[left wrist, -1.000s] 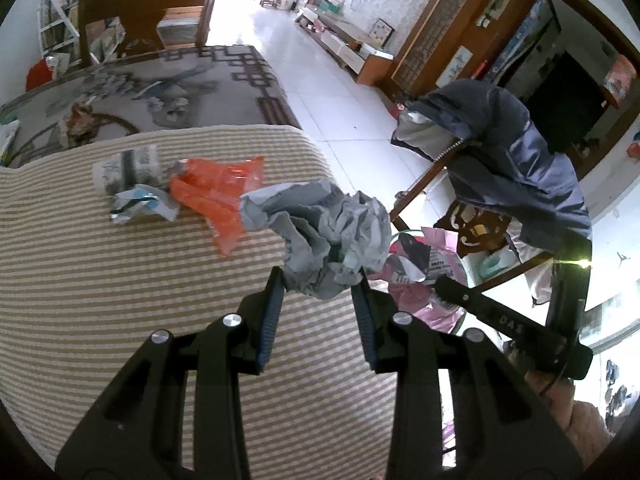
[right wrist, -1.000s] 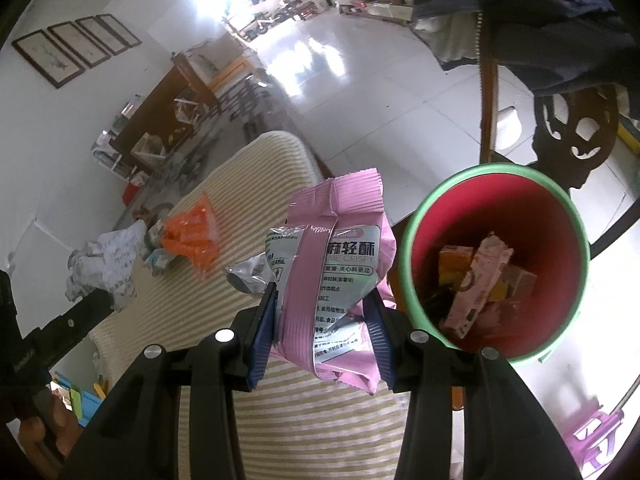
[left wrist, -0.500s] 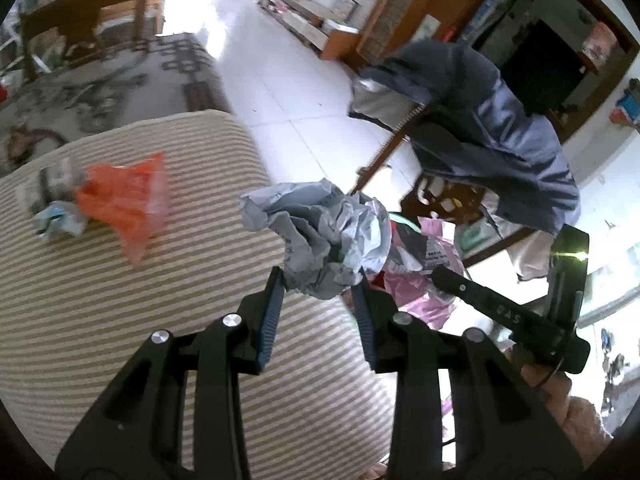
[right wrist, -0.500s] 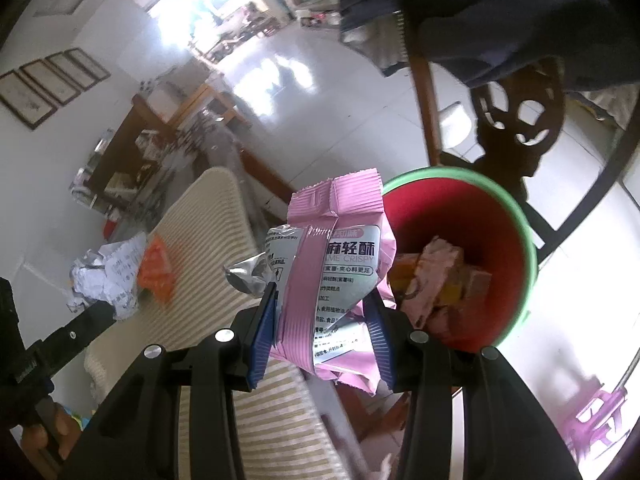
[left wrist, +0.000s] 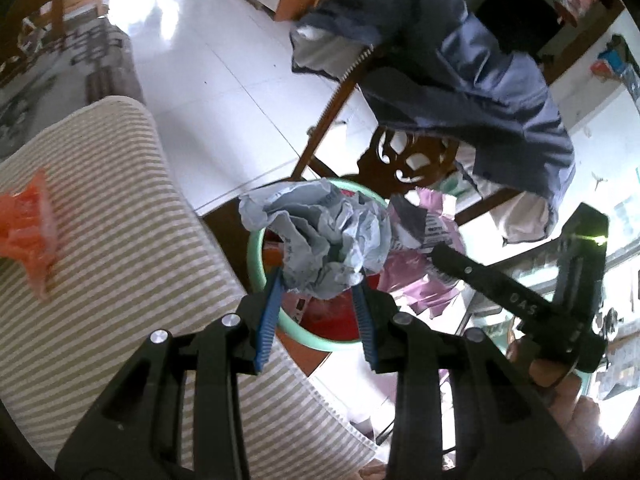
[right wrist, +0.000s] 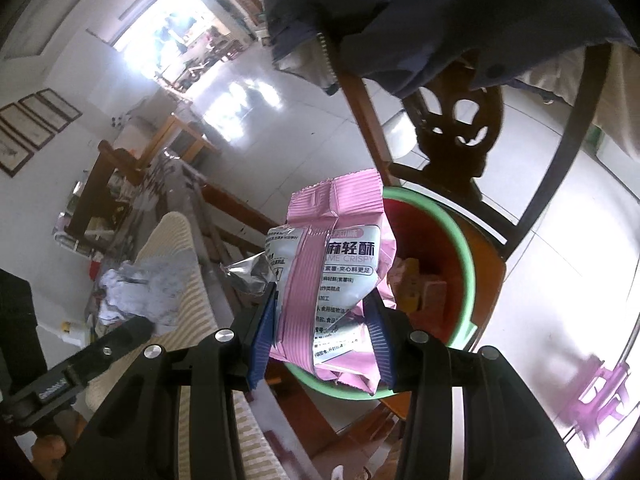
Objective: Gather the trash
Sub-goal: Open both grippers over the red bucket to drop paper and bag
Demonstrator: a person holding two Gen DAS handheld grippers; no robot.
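Observation:
My left gripper (left wrist: 318,286) is shut on a crumpled grey paper wad (left wrist: 328,236), which hangs over the near rim of a red bin with a green rim (left wrist: 256,256). In the right wrist view my right gripper (right wrist: 324,314) is shut on a pink and silver snack bag (right wrist: 336,276), held over the near edge of the same bin (right wrist: 466,256). Several wrappers (right wrist: 416,280) lie inside the bin. The pink bag (left wrist: 416,276) and the right gripper's body (left wrist: 520,300) show to the right in the left wrist view. An orange plastic wrapper (left wrist: 32,236) lies on the striped tablecloth (left wrist: 120,280).
A carved wooden chair (left wrist: 404,160) with a dark blue jacket (left wrist: 460,60) draped over it stands just behind the bin. The striped table's edge (right wrist: 192,288) runs beside the bin. Shiny white floor tiles (left wrist: 224,80) spread beyond, with wooden furniture (right wrist: 120,176) farther back.
Both grippers have carried their trash off the striped table toward the bin. The grey wad and the pink bag now hang over the bin's rim, and the orange wrapper has slid to the left edge.

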